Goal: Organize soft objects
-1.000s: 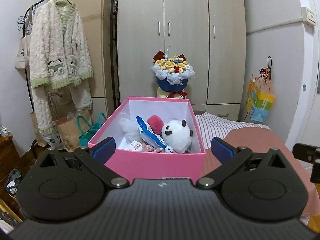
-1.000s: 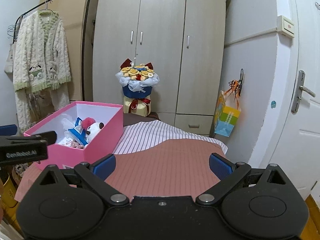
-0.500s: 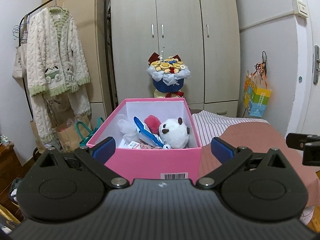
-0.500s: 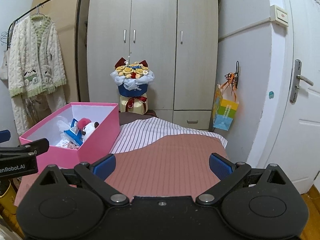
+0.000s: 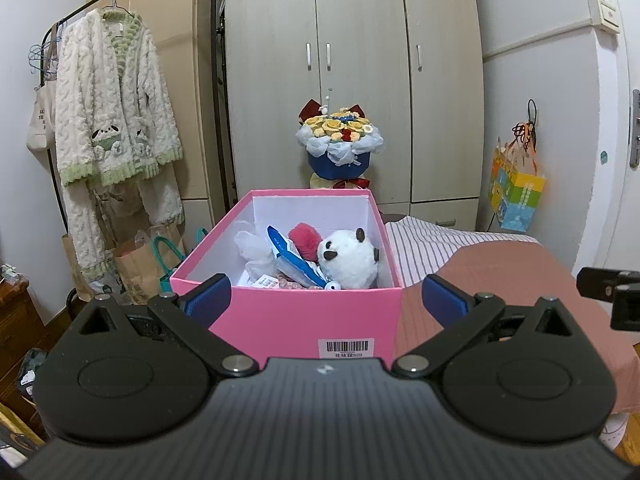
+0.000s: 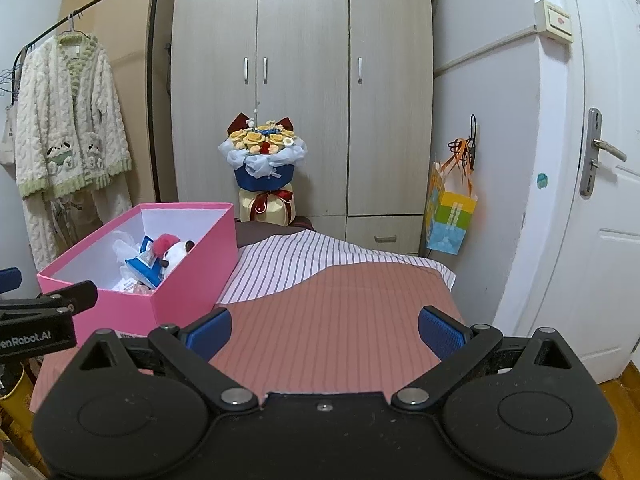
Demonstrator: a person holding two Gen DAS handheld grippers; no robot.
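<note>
Pink card forms the open box [image 5: 288, 320] that fills the middle of the left wrist view, sitting on the bed with a barcode label [image 5: 347, 348] on its near wall. Inside lie a white panda plush [image 5: 348, 258], a red fluffy ball [image 5: 304, 238] just behind it, a blue and white packet [image 5: 290, 256] leaning against the plush, and crumpled white plastic [image 5: 252, 246] toward the left wall. The left gripper [image 5: 326, 300] hangs just in front of the box with its blue pads spread wide and nothing between them. Behind the box stand a flower bouquet [image 5: 340, 144] and a beige wardrobe [image 5: 352, 80]; a cream cardigan [image 5: 112, 108] hangs on a rail at left. From the right wrist view, the right gripper [image 6: 324, 330] is also spread wide and empty, poised over the salmon striped bedcover [image 6: 340, 312], well to the right of the same box [image 6: 188, 280], whose plush [image 6: 178, 254] shows above the rim. Part of the left gripper's body pokes in at the left edge. A colourful gift bag [image 6: 450, 212] hangs on the wall by a white door [image 6: 600, 240].
</note>
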